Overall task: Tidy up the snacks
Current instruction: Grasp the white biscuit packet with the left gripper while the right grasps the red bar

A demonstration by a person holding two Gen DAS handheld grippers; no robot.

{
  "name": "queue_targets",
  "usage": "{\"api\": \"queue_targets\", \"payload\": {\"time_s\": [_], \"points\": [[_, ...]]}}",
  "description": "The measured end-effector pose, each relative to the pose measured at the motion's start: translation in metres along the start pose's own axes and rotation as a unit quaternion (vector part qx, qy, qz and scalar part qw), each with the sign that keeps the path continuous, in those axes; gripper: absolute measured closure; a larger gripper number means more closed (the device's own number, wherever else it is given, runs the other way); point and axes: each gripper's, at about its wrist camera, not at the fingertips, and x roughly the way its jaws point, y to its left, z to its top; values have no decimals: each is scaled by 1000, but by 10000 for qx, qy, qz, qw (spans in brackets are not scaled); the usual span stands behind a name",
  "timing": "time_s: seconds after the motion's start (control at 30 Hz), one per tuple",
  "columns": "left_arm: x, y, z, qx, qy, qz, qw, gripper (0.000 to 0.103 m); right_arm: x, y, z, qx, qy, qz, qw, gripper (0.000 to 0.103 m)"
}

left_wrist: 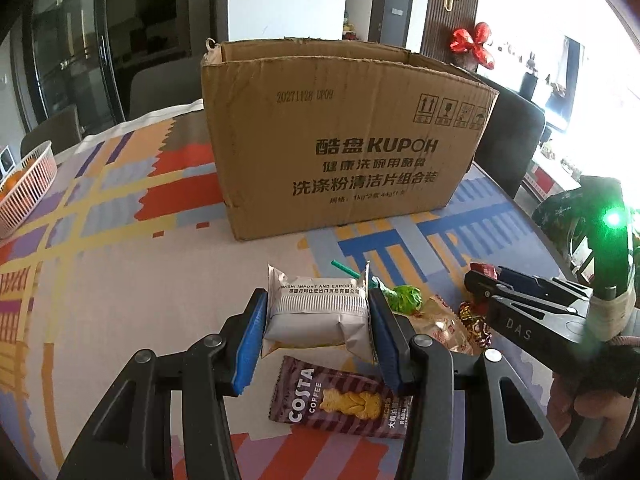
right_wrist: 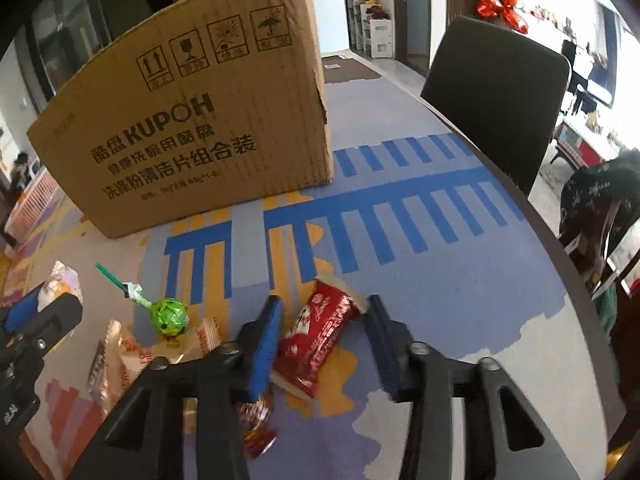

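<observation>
Left claw (left_wrist: 316,316): clamped on silver packet (left_wrist: 318,314), lower centre. Right claw (right_wrist: 322,342): open around red packet (right_wrist: 318,340). Loose snacks left on surface (left_wrist: 140,280); cardboard box (left_wrist: 340,136) contents unseen.

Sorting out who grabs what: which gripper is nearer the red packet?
Right. The right gripper has the red packet between its fingers; the left gripper is off to the side, clamped on the silver packet.
</observation>
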Motion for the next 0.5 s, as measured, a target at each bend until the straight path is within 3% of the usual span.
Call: {"api": "queue_targets", "payload": {"time_s": [0.03,0.1,0.27,0.5], "points": [[0,0,-1,-22,7,-7,10000,54,1,0,1,-47,16,-12,10000,66],[0,0,-1,-47,16,0,10000,54,-2,1,2,-180,-23,-36,9998,76],[-5,-1,-4,-103,33,14,9999,54,-6,4,3,-415,-44,11,9991,77],[-21,-5,-2,-167,-5,85,9998,54,-36,9,4,-727,-394,196,9964,78]]}}
